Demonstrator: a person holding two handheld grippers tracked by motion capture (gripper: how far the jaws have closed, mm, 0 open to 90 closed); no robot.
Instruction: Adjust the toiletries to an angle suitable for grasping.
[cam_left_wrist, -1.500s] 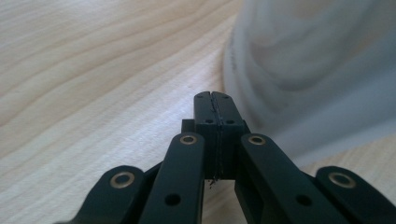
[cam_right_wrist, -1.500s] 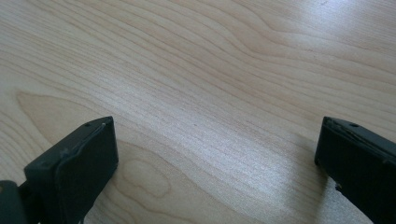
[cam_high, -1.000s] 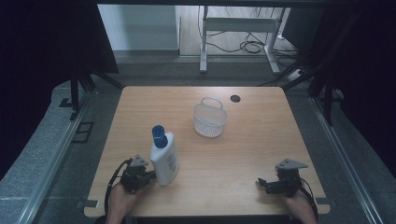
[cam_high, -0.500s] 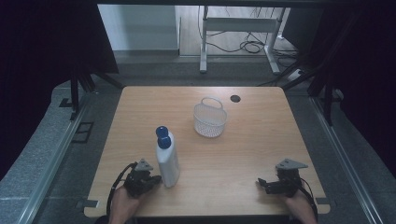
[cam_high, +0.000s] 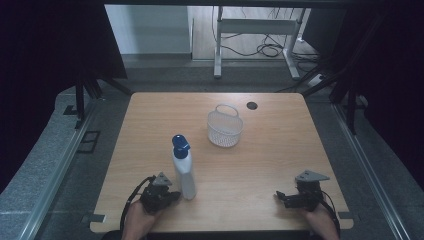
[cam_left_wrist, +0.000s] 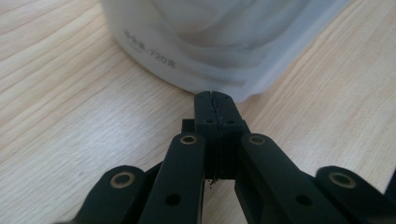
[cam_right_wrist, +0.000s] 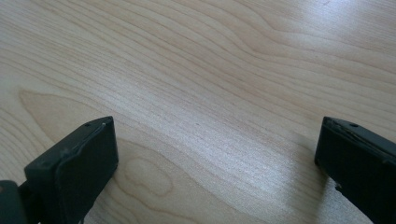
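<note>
Fingers of left gripper (cam_left_wrist: 215, 95) pressed together, tips touching bottle (cam_left_wrist: 219, 42) base.

Left gripper (cam_high: 172, 195) low near the front edge, held in the left hand (cam_high: 137, 220), fingers (cam_left_wrist: 205, 116) pressed flat together. Right gripper (cam_high: 281, 196) likewise low, in the right hand (cam_high: 320, 222), fingers (cam_right_wrist: 79, 158) spread wide apart.

the bottle (cam_high: 183, 167) stands upright on the desk (cam_high: 260, 170), near its front left; the basket (cam_high: 224, 127) sits behind it to the right, well apart.
</note>
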